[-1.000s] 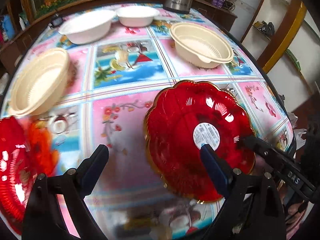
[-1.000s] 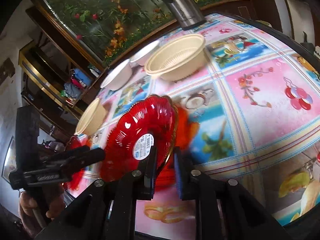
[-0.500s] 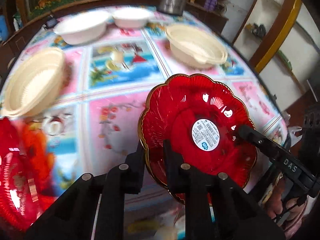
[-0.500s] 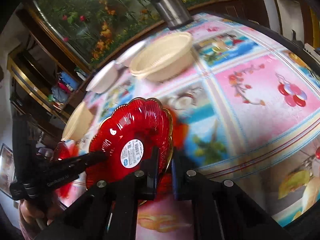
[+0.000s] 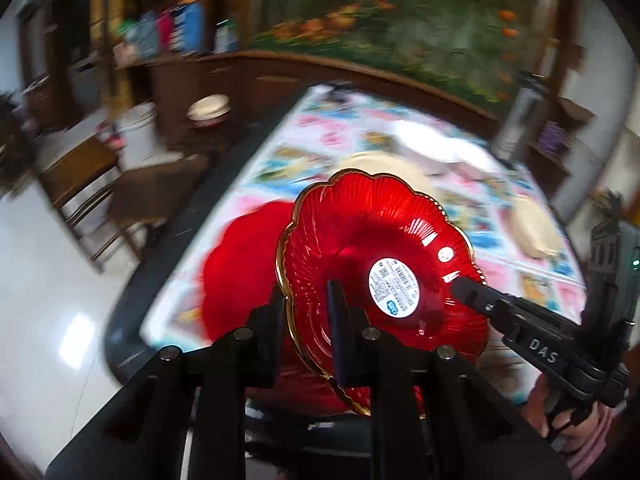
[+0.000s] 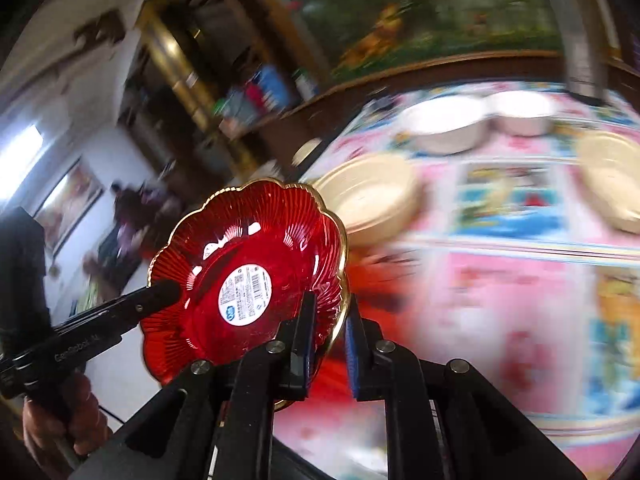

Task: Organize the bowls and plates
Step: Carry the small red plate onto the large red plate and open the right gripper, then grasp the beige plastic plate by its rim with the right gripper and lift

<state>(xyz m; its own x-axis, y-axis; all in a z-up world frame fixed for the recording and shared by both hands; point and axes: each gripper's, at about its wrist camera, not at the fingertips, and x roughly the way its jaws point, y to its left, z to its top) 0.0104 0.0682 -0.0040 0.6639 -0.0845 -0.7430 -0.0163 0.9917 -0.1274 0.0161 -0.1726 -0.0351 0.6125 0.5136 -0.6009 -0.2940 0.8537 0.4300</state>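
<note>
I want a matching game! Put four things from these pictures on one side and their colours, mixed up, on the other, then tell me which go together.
Things:
1. held plate
2. sticker on the plate
3. near bowl
4. fingers of the right gripper

Colours:
A. cream
B. black with blue pads
C. red with a gold rim
D. white with blue print

Pairs: 1-C, 2-D, 3-A, 4-B

Red scalloped glass plate (image 5: 360,240) with gold rim and round white barcode sticker, tilted, held off the table, second blurred red plate (image 5: 240,272) lying beneath, cream bowls (image 6: 372,196) and white bowls (image 6: 444,124) farther back
</note>
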